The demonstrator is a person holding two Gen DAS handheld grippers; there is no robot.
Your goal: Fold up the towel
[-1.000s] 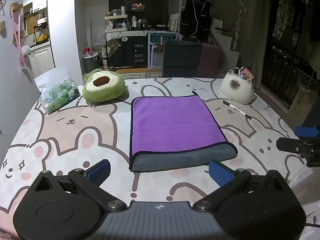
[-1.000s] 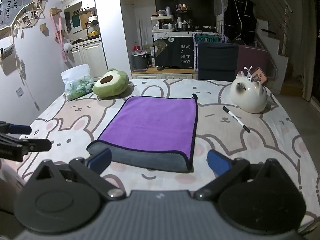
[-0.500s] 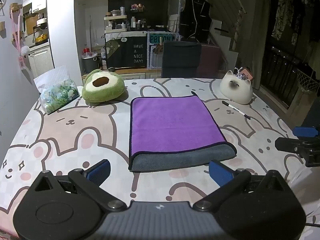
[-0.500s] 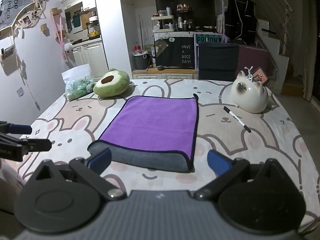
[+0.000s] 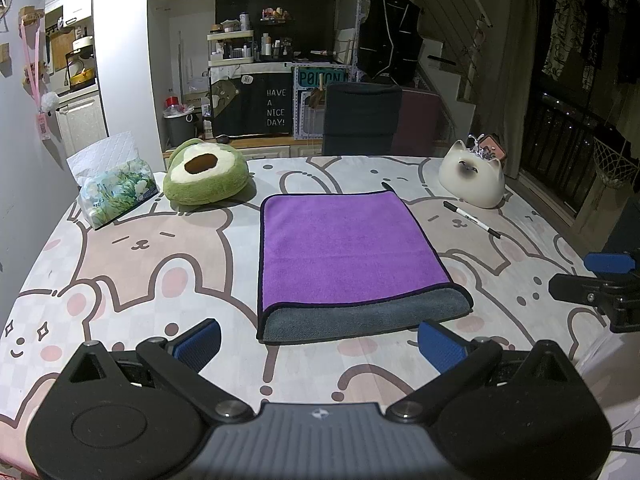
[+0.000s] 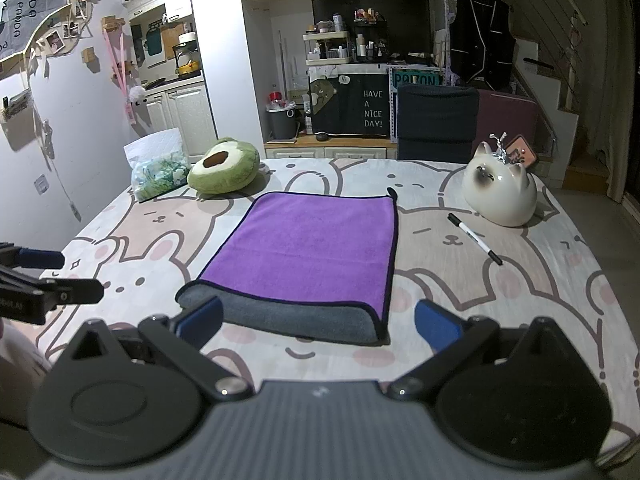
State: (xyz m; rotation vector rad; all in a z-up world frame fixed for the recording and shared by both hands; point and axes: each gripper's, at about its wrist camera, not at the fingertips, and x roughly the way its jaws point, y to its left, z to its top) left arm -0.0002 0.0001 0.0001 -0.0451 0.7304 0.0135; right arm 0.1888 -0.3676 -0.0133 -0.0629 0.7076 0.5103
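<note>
Where legible: banner point(image 5: 276, 108) "HAVE A NICE DAY!"

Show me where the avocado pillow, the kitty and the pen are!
avocado plush pillow point(image 5: 206, 176), left wrist view, on its cream face beside the brown pit.
white cat figurine point(image 6: 500, 192), right wrist view, on the middle of its round body.
pen point(image 6: 474, 238), right wrist view, on its white barrel.

Left gripper point(image 5: 318, 342): sits slightly nearer the towel point(image 5: 344, 250) than a second ago.
Right gripper point(image 6: 318, 326): edges slightly closer to the towel's grey near fold.
</note>
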